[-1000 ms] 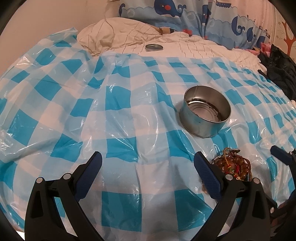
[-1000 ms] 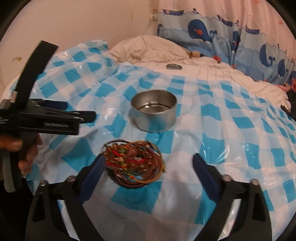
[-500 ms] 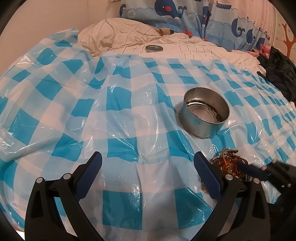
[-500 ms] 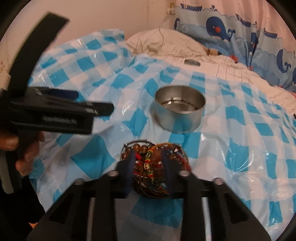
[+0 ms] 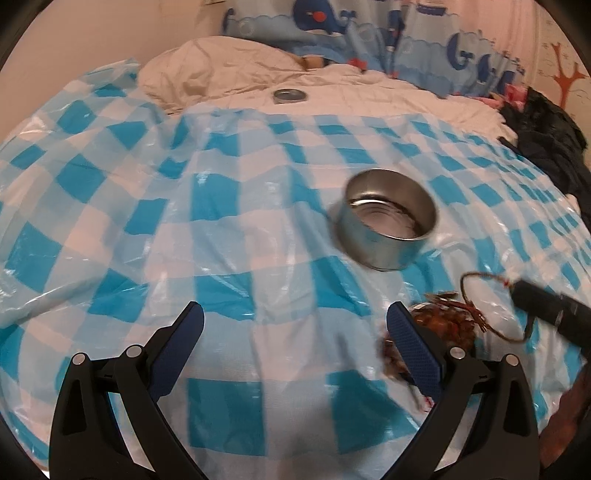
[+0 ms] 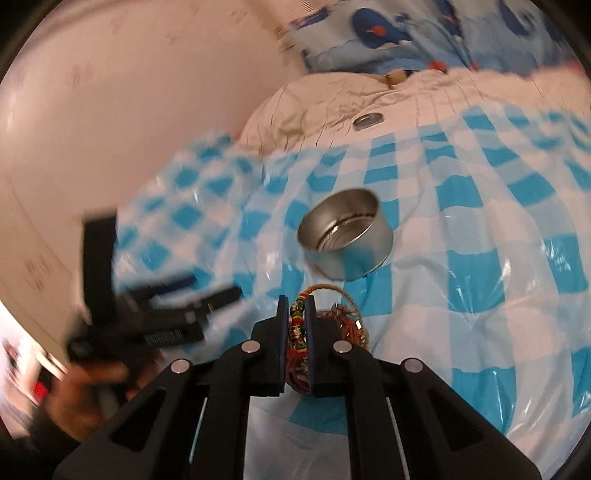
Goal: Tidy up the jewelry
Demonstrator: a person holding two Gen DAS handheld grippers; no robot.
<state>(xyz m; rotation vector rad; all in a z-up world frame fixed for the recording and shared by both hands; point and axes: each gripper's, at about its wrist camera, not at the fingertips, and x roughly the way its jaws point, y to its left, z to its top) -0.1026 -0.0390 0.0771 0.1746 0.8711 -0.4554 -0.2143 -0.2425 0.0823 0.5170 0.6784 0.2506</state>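
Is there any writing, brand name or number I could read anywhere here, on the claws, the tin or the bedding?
None can be read.
Left claw: a white printed strip on its black body, too blurred to read.
Metal tin: bare metal, no label showing.
Small round lid: no marking visible.
Whale-print fabric: pictures only, no words.
Wall: an orange drawing, no letters made out.
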